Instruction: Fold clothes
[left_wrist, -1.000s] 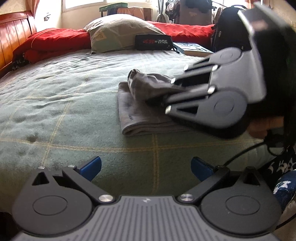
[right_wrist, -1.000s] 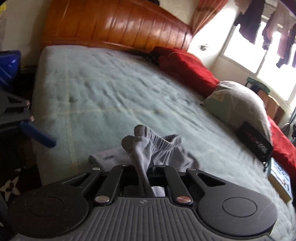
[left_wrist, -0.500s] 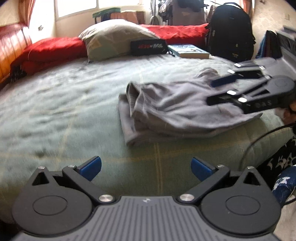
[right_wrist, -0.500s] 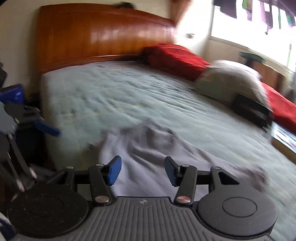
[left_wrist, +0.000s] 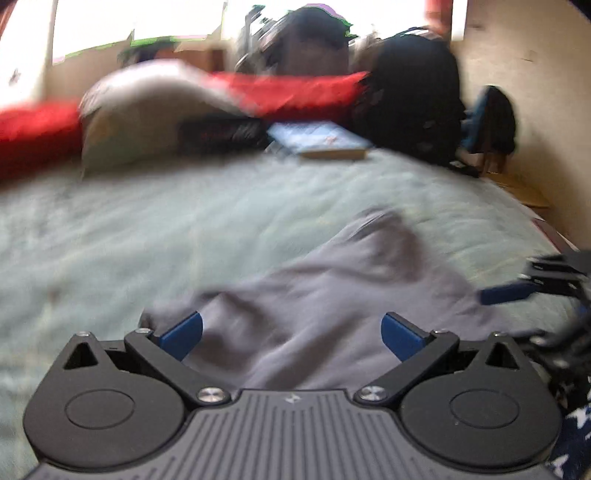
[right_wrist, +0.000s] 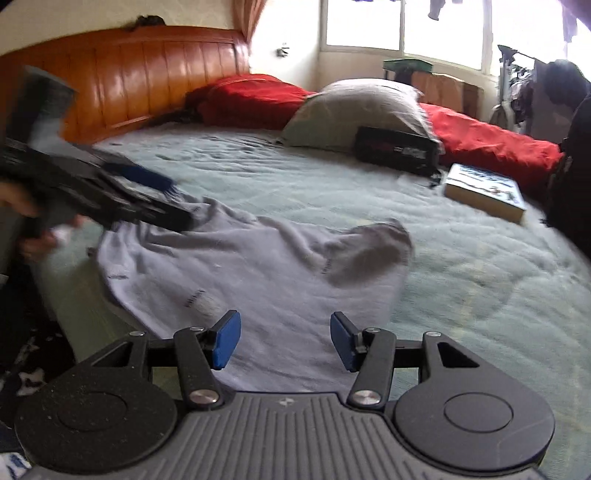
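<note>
Grey garment (right_wrist: 258, 273) spread rumpled at near bed (right_wrist: 480, 280) edge, unfolded, folding all left; left gripper (left_wrist: 291, 332) and right gripper (right_wrist: 284, 339) fingers open, empty, right's just opened.

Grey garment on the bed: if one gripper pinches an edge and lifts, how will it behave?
The grey garment lies in soft wrinkles with one corner flopped over, so it will probably drape limply rather than hold shape. It looks thin, likely light. On the textured green blanket it may drag and bunch rather than slide cleanly.
</note>
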